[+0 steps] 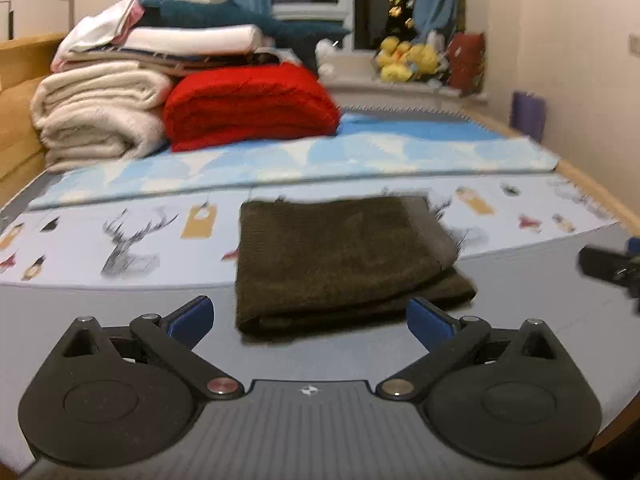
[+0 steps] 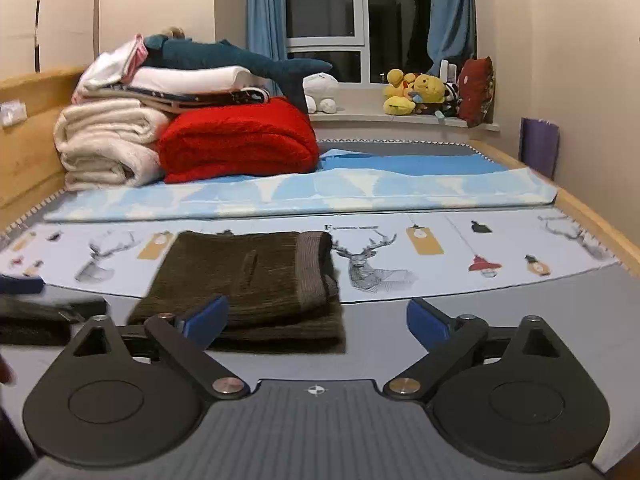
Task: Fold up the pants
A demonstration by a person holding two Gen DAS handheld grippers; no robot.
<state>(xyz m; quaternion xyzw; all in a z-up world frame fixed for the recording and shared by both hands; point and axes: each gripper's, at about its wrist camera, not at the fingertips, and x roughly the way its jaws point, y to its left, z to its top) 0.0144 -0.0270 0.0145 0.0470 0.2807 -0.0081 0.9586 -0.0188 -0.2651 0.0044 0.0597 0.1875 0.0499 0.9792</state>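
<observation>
The pants [image 1: 344, 264] are dark olive-brown and lie folded into a flat rectangle on the bed sheet [image 1: 120, 240], which is printed with deer. My left gripper [image 1: 310, 318] hovers just in front of their near edge, jaws wide apart and holding nothing. In the right wrist view the pants [image 2: 256, 280] lie left of centre, ribbed waistband on the right side. My right gripper [image 2: 318, 318] is open and empty too, and its left blue fingertip [image 2: 208, 318] shows in front of the pants' near edge. The other gripper appears as a blurred dark shape at the frame edge [image 1: 612, 270].
A stack of folded blankets stands at the back left: red [image 2: 240, 140], cream [image 2: 108, 144], white ones with a blue shark plush [image 2: 240, 60] on top. A light blue mat [image 2: 320, 192] lies behind the pants. Yellow plush toys [image 2: 416, 92] sit on the windowsill. The bed's wooden rail [image 2: 592, 220] runs along the right.
</observation>
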